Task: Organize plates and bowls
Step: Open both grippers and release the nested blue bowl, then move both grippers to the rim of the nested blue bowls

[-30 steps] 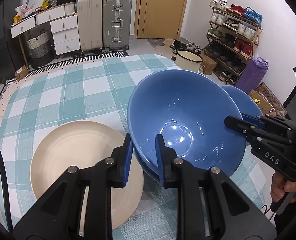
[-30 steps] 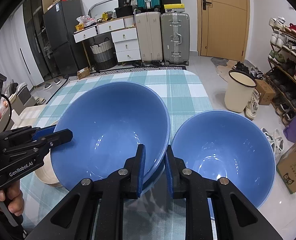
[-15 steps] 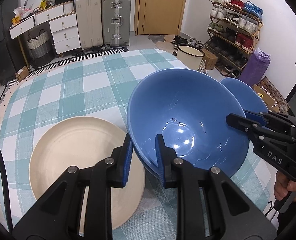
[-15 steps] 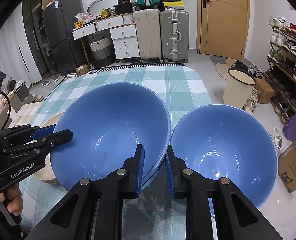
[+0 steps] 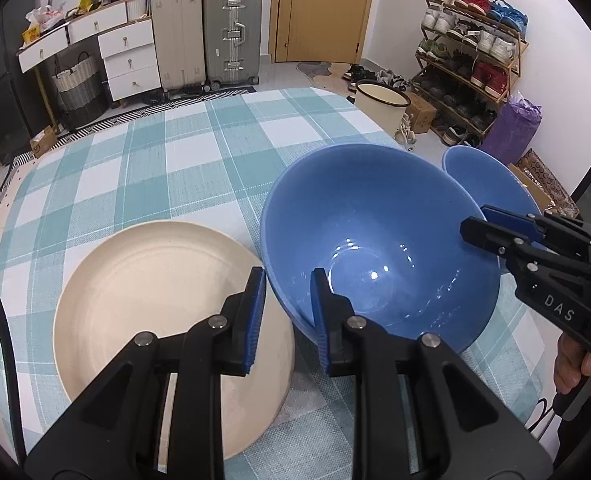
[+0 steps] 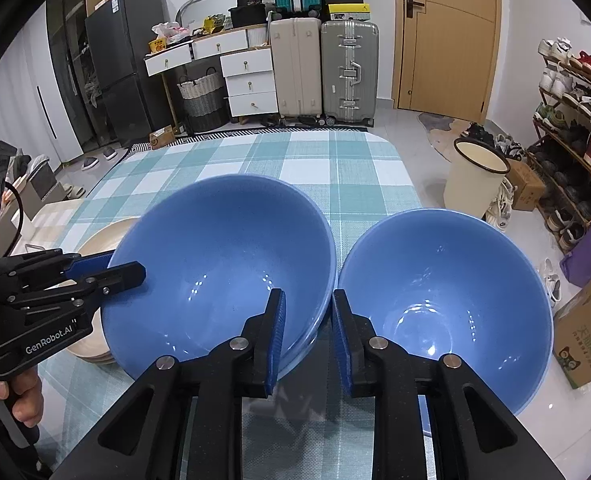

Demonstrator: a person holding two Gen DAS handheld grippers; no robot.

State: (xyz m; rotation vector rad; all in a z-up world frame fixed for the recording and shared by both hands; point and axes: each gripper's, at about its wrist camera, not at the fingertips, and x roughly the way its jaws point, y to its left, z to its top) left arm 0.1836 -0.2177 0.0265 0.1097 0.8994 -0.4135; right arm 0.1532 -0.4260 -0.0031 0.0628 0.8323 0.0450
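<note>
Right tool [image 6: 307, 332] jaws opening since earlier frame, big blue bowl [image 6: 223, 276] rim between them, pads off; left tool [image 5: 287, 312] pinching opposite rim; bowl on surface [image 5: 175, 168]; second bowl [image 6: 447, 304] touching right

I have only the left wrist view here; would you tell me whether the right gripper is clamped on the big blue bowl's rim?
Observer: No. The right gripper straddles the rim of the near blue bowl, but its jaws are opening and the pads are not pressing on it.
Operator: Thank you. Is anything inside the other bowl behind it?
Observer: No, the second blue bowl is empty and sits right beside the first.
Operator: And is that one cream plate?
Observer: No, the right wrist view shows several cream plates stacked.
</note>
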